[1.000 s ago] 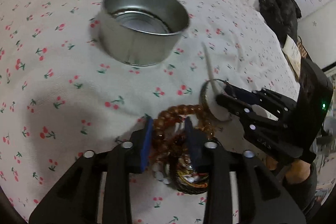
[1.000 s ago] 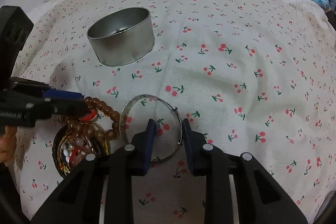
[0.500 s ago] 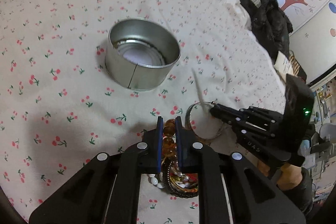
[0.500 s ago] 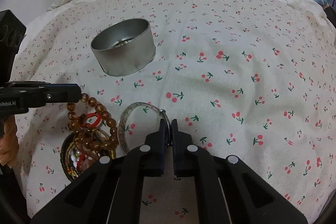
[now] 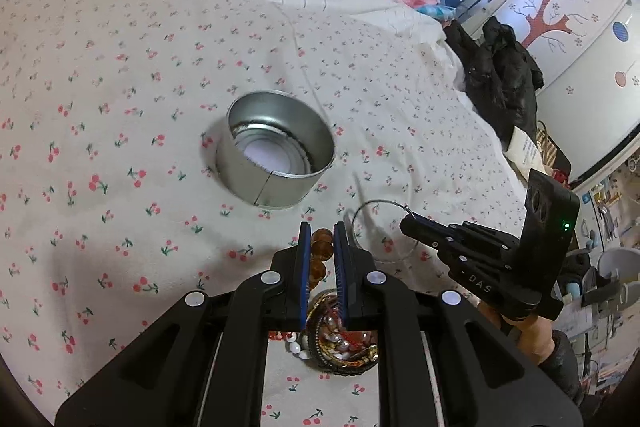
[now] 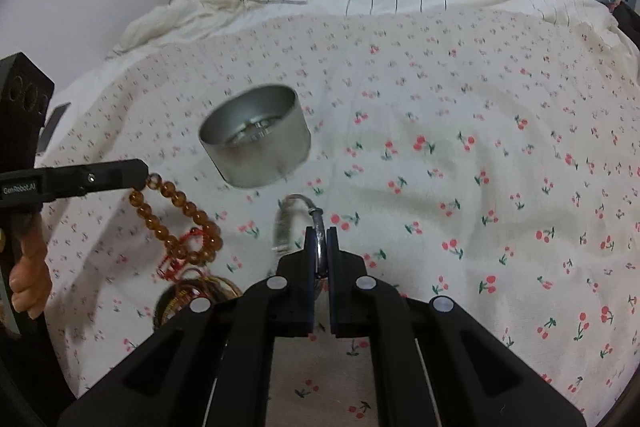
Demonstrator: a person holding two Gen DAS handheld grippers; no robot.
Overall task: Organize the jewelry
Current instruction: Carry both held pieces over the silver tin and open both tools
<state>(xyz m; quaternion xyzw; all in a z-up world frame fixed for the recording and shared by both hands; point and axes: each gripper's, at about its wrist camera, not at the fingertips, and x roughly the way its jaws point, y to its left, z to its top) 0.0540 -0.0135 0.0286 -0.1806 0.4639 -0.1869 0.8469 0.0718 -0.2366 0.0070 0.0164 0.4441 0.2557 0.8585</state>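
Left tongs (image 5: 320, 247) clamp the amber bead bracelet (image 6: 176, 223); right tongs (image 6: 323, 247) pinch the silver bangle (image 6: 298, 227). Carry both clear above the tin (image 5: 276, 155) rim before releasing.

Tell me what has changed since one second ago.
Both grippers closed and lifted: the left gripper took the amber bead bracelet, the right gripper took the thin silver bangle. The round metal tin and the remaining jewelry pile stayed put.
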